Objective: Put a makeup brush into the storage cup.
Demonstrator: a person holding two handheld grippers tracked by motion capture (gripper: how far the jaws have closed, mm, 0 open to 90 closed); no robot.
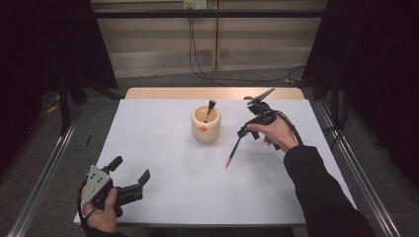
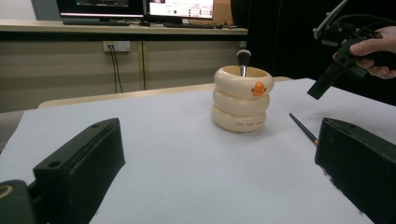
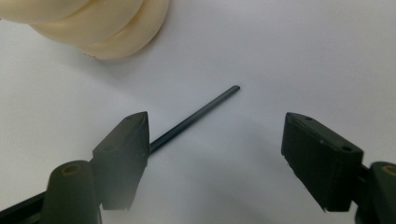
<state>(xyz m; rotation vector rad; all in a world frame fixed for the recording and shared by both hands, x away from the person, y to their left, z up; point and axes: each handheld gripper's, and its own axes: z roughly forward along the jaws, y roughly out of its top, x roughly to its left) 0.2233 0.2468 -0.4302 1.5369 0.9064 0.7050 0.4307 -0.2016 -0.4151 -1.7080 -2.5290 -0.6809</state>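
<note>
- I am working the pick-up step: my right gripper (image 1: 242,132) is hovering above the thin dark brush (image 1: 233,151) that is lying flat on the white table (image 1: 163,187), just to the right of the cream holder (image 1: 205,125).
- In the right gripper view the jaws are standing wide apart and holding nothing; the brush (image 3: 196,117) is running slantwise between them, its handle end pointing toward the holder (image 3: 100,28) and its lower stretch passing behind the left jaw.
- I judge that the next move is calling for a small shift so the shaft sits midway between the jaws, then a straight descent and a close across the thin handle, low enough to catch it against the table.
- My left gripper (image 1: 129,174) is resting near the front left corner, jaws open and empty, well apart from the work.
- The holder is already carrying one upright brush (image 1: 210,109), so I am expecting a tight drop-in beside it.
- Open room is lying all around the brush on the table; the right edge and front edge are well off, and the holder is the one thing close enough to bump.
</note>
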